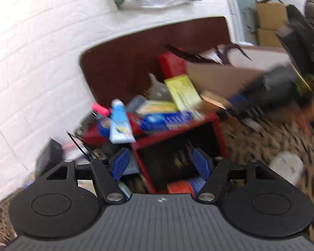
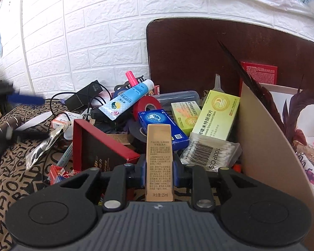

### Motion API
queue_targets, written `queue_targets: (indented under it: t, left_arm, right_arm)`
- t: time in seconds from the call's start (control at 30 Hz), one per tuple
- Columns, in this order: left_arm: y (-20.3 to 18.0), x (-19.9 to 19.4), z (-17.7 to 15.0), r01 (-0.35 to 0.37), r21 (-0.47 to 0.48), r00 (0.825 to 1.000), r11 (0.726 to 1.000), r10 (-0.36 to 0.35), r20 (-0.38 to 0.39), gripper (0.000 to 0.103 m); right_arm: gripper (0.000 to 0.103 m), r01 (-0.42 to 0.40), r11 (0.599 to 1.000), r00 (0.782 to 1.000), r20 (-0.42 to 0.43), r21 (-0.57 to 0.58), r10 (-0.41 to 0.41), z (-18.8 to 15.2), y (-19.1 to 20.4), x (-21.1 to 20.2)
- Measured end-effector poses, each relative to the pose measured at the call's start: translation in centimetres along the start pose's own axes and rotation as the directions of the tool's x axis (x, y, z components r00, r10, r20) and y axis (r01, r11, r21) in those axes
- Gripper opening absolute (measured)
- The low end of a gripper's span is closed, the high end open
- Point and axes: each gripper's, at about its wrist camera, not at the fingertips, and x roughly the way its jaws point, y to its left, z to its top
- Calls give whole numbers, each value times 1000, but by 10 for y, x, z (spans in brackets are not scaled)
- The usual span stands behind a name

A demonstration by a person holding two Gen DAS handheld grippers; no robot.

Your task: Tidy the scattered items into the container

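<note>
A glossy blue tube (image 2: 126, 102) lies tilted atop tangled black cables on a letter-patterned cloth (image 2: 8, 179), left of a red-rimmed open box (image 1: 178, 144). The left gripper (image 1: 161, 164) hangs spread and empty above that box, its view blurred. The right gripper (image 2: 159, 172) clamps a slim tan carton (image 2: 159, 163), matte and rectangular, upright before a bag of cotton swabs (image 2: 211, 150) and a plain cardboard wall (image 2: 268, 146).

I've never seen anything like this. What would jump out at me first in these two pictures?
Front and centre in the right wrist view, the right gripper is clamped on a slim tan box standing upright. Behind it rises a colourful heap: a blue tube, a red tape roll and a yellow-green medicine box against the white brick wall. In the blurred left view, the left gripper is open over a red box.
</note>
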Motion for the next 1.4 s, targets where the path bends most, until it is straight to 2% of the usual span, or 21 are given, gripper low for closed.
queue_targets:
  t: [0.07,0.17,0.3,0.4,0.53,0.57,0.6,0.63,0.7,0.87,1.07,1.1,1.2,1.33,1.4]
  left_arm:
    - [-8,-8,-15,10,1,1000,1000,-10,-20,64]
    - [-22,-17,-38,23,20,995,1000,-21,-95,59]
    - [-23,-2,-61,22,13,969,1000,-18,-247,34]
    - [-10,4,-61,-2,-52,967,999,-12,-254,34]
    - [-11,20,-55,-28,-28,965,999,19,-260,33]
    - [-13,21,-55,-37,-29,965,999,28,-260,31]
    - [-15,20,-54,-39,-36,965,999,28,-260,19]
    - [-16,18,-54,-55,-42,965,998,42,-259,19]
    - [-19,14,-57,-85,-59,967,995,69,-244,17]
    - [-16,-6,-51,-144,-178,975,973,109,-196,17]
    - [-11,-23,4,-214,-258,976,942,197,-91,16]
    - [-11,-23,15,-219,-271,976,937,208,-70,5]
    - [-11,-20,46,-193,-315,979,929,204,0,3]
    - [-30,-2,85,-140,-263,980,955,171,100,4]
    - [-38,11,102,-95,-246,982,965,131,136,3]
  right_arm:
    - [22,2,1000,1000,3,-5,-2,-1,0,-2]
    - [22,4,1000,1000,8,-5,-4,-2,-1,-3]
    - [22,1,1000,1000,17,-6,-1,-1,0,-4]
    - [22,-8,1000,1000,23,-7,8,0,3,-4]
    - [22,-17,1000,999,35,-10,17,2,7,-7]
    - [22,-17,1000,999,37,-11,18,2,9,-8]
    - [22,-18,1000,999,39,-12,19,3,10,-8]
    - [22,-18,1000,999,39,-14,19,3,11,-9]
    - [22,-19,1000,999,40,-18,19,3,14,-10]
    - [22,-23,999,999,40,-25,24,2,20,-10]
    - [22,-27,999,997,66,-20,28,6,29,-19]
    - [22,-27,999,997,73,-20,29,8,31,-22]
    - [22,-21,1000,995,98,-19,23,14,34,-34]
    - [22,16,1000,991,132,-18,-13,27,28,-56]
    - [22,49,999,988,149,-16,-46,31,18,-68]
